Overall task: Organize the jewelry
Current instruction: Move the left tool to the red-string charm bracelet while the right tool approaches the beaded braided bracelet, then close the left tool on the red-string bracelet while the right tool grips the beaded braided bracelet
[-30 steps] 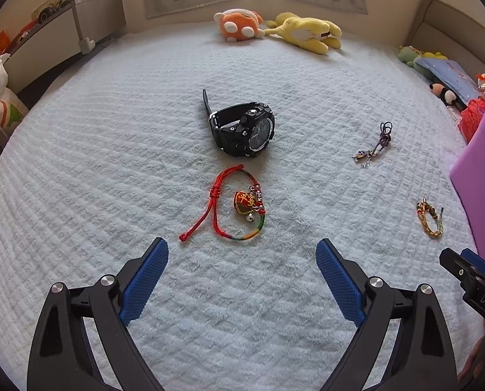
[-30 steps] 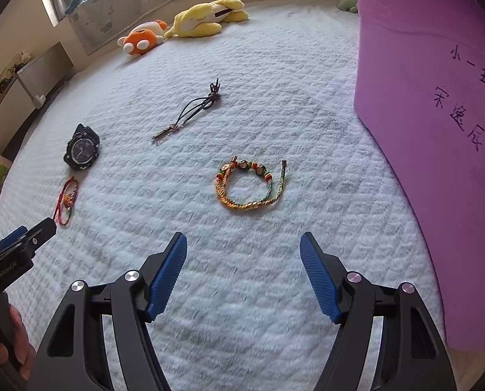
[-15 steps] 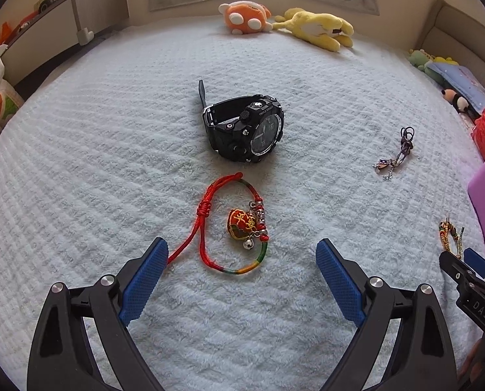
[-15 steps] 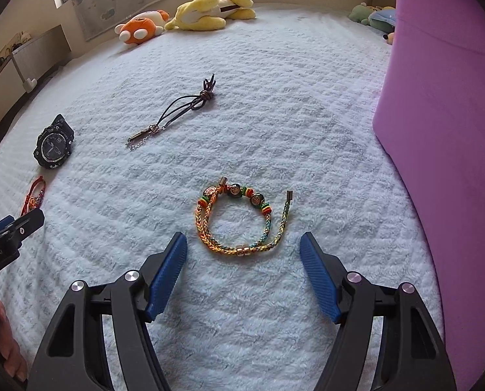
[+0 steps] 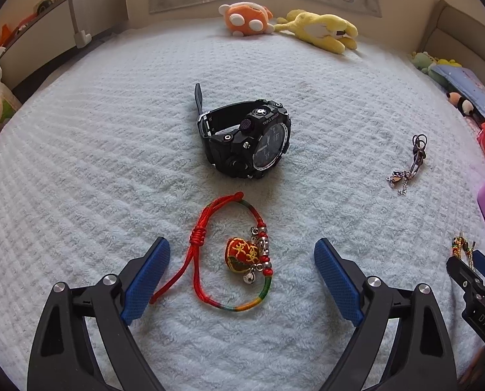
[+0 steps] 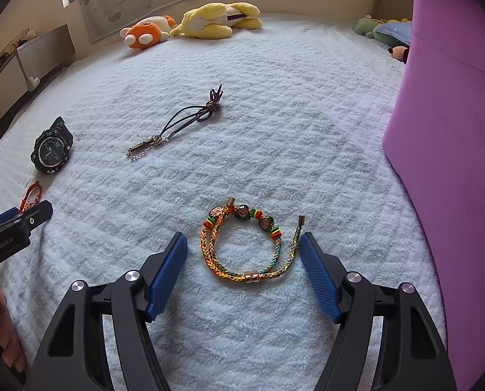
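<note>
Most of the bed (image 6: 275,104) lies bare, with wide lanes between the watch (image 5: 252,140), the cord necklace (image 6: 183,120) and the two bracelets. The purple box (image 6: 454,130) walls off the right edge. Plush toys (image 5: 284,26) line the far edge. The bed's near middle and left side stay open.

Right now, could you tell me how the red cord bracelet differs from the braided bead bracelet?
The red cord bracelet carries an embroidered charm and a small bell; the braided bead bracelet has round beads and metal end caps. The red cord bracelet is a thin knotted cord with loose tails; the braided bead bracelet is thicker and multicoloured. Both lie flat on the white blanket.
</note>
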